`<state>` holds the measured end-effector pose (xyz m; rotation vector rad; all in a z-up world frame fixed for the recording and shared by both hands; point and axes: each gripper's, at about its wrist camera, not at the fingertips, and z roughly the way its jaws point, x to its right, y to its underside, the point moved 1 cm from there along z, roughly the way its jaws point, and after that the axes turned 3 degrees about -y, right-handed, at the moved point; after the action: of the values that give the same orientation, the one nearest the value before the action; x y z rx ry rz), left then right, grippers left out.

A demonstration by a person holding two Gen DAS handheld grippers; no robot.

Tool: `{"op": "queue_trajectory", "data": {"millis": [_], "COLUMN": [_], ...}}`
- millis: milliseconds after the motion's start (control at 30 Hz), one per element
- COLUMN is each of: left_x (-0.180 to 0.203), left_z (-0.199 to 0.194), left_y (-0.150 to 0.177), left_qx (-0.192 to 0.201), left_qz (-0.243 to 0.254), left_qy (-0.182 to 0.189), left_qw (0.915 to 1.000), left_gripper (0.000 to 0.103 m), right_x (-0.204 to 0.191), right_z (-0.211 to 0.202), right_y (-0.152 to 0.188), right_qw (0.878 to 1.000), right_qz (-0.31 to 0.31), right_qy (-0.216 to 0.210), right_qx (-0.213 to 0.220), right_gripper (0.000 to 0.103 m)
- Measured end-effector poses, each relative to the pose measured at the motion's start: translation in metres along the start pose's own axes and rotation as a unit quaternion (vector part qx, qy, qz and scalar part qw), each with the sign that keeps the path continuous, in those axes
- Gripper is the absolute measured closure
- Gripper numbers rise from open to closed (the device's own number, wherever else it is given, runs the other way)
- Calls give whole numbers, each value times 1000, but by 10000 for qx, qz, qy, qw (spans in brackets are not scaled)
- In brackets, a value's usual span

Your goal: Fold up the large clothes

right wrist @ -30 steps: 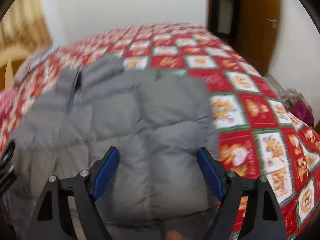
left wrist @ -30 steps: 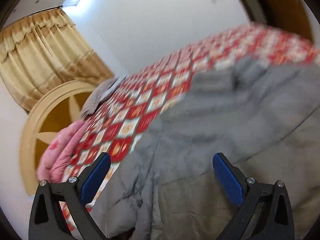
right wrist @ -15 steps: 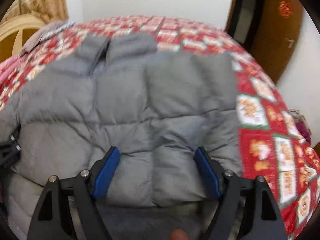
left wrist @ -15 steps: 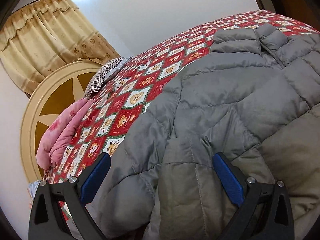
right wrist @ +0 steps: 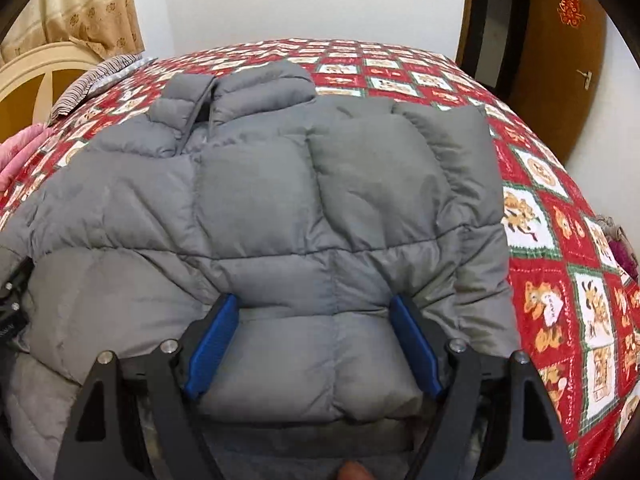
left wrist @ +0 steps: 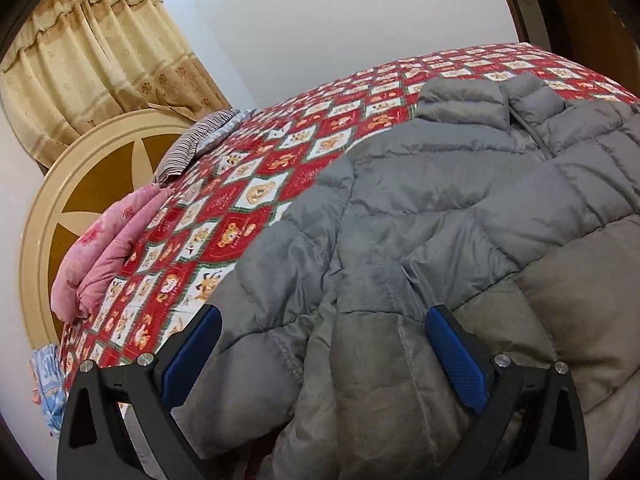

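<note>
A grey puffer jacket [left wrist: 440,208] lies spread on the bed, collar [right wrist: 236,92] at the far end, front zip up. My left gripper [left wrist: 324,356] is open wide just over the jacket's near left side, where a sleeve [left wrist: 280,280] folds against the body. My right gripper [right wrist: 314,344] is open too, low over the near hem, and a puffed panel [right wrist: 320,360] bulges between its blue pads [right wrist: 212,344]. I cannot tell whether those pads press the fabric. The left gripper [right wrist: 12,308] shows at the right wrist view's left edge.
The red patterned bedspread [right wrist: 560,280] covers the whole bed. A folded pink quilt [left wrist: 104,248] and a striped pillow [left wrist: 192,148] lie by the round cream headboard [left wrist: 52,200]. A brown door [right wrist: 560,60] stands far right; a heap of clothes [right wrist: 624,248] lies beside the bed.
Both grippers have come down closer to the jacket. The left view has steadied on the sleeve side; the right gripper now has the hem panel between its pads. Both stay open.
</note>
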<state>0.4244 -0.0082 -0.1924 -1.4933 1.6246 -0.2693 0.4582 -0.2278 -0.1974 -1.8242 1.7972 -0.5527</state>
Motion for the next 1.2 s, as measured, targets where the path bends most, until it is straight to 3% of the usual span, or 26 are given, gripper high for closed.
{"op": "queue_trajectory", "data": {"millis": [400,1000,1200], "left_x": [9,8,-20], "left_z": [20,22,2], "left_y": [2,3,-1], "left_qx": [-347,-346,-286], "left_qz": [-42,-125,-212], "left_qy": [316,418,600], "left_qw": [9989,9984,9976], "left_gripper": [1,1,1], "right_x": [0,-2,-2], "right_z": [1,3,3], "right_y": [1,0,0], "right_qw": [10000,9998,9999], "right_qz": [-4,-99,-113], "right_qy": [-18,157,108], "right_qx": [54,33,23], "right_gripper": [21,21,19]}}
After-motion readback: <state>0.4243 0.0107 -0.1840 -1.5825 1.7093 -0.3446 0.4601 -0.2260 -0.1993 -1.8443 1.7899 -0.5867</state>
